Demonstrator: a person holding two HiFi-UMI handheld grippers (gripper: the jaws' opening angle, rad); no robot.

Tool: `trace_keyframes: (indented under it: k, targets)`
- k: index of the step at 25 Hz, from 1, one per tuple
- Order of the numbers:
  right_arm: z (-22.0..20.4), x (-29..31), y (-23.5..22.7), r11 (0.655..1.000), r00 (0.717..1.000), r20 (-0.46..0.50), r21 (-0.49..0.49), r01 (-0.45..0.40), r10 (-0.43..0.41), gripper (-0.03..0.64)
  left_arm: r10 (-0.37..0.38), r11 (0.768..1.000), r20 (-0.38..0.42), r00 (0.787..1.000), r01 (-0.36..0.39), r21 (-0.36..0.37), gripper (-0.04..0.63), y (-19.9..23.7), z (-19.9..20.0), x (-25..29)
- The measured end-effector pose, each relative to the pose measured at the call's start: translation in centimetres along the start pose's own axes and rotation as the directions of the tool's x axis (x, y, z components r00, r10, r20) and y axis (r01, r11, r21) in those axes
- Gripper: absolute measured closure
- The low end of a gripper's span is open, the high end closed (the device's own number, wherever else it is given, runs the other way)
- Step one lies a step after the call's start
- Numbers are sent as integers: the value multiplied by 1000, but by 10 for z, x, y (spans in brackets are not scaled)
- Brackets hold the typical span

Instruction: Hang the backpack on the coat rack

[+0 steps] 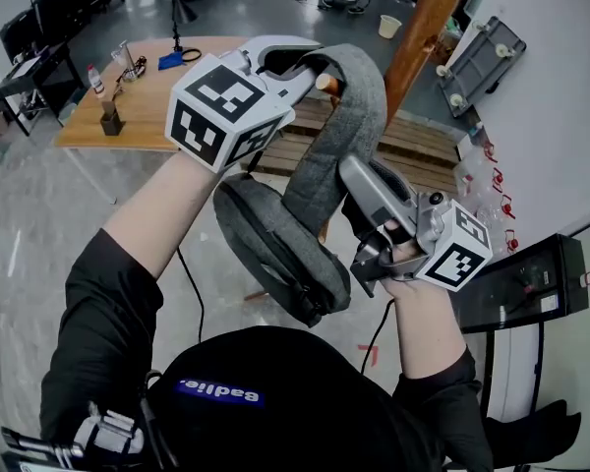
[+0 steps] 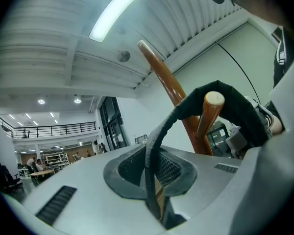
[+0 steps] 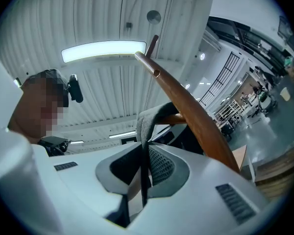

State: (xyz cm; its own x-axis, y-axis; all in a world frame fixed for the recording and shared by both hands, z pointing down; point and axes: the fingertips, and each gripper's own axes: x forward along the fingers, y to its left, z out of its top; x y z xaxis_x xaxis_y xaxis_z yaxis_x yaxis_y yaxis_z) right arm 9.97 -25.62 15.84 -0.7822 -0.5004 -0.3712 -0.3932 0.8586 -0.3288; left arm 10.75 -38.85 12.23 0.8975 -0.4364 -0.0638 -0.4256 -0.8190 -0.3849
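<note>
The person stands close to the coat rack (image 1: 425, 28), a brown wooden pole, with both arms raised and a gripper in each hand. The left gripper (image 1: 293, 62) is the higher one; its jaws are closed on the grey padded strap (image 1: 346, 116) of the backpack (image 1: 275, 372), and in the left gripper view the strap's edge is pinched between the two dark pads. From there the strap arcs up and over the pale tip of a wooden peg (image 1: 324, 84) that branches off the pole, so the peg's end pokes out inside the loop. Whether the strap's weight rests on the peg I cannot tell.

The strap then curves down to the right gripper (image 1: 359, 180), lower and nearer the person's body. Its jaws are clamped on the strap as well: in the right gripper view the grey band runs edge-on between the pads and rises toward the pole. Below both grippers the strap bends into a thick fold and meets the backpack's black body, which sits low against the person's front and shows a small blue label.

Behind the left gripper a wooden counter (image 1: 147, 106) carries a few small bottles. A wooden pallet (image 1: 418, 146) lies at the foot of the pole, and a paper cup (image 1: 389, 26) stands on the grey floor (image 1: 49, 224) farther off.
</note>
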Motion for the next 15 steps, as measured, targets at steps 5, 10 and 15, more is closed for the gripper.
trace_keyframes:
  k: [5,10,15]
  targets:
    - [-10,-7,-10,1000,1000,0,29,2,-2,583,-17,1000,-9,1000,16,-23,558,-10,-16,6]
    - [-17,-8,-13,1000,1000,3,17,-10,10,582,-20,1000,0,1000,20,-25,558,-19,-23,2]
    - [-19,-7,-16,1000,1000,10,-26,17,-17,581,-19,1000,-14,1000,19,13,558,-31,-31,-6]
